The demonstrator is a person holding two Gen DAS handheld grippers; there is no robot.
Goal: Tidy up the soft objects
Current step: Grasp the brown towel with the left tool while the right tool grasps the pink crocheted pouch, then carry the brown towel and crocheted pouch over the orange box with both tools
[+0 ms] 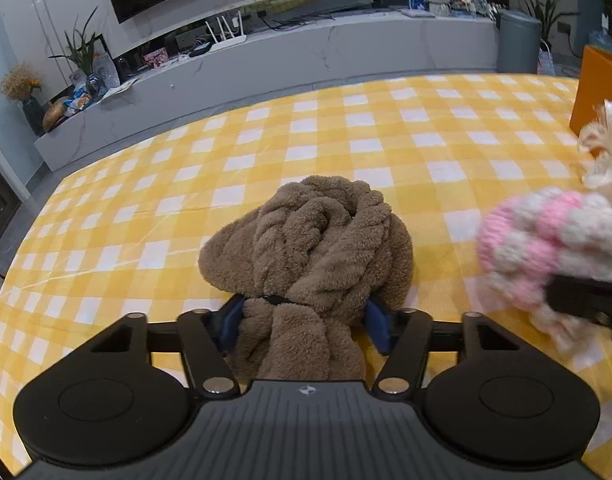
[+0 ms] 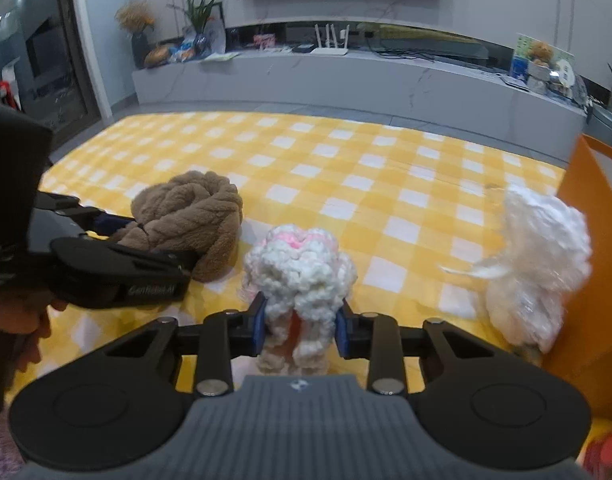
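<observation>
The brown fleece bundle (image 1: 313, 248) looks light, limp and compressible, so it would likely sag from any loose edge; the bunched, band-tied neck at its near end seems the surest place to hold. The left gripper (image 1: 304, 316) is clamped on that neck, with the bundle's coiled bulk resting on the yellow checked tablecloth (image 1: 345, 128) just beyond. To its right, the right gripper (image 2: 302, 324) squeezes the pink-and-white knitted piece (image 2: 302, 276), chunky and springy, at its narrow lower part. A white fluffy item (image 2: 541, 264), possibly wrapped in clear film, sits far right against the orange box (image 2: 593, 280).
</observation>
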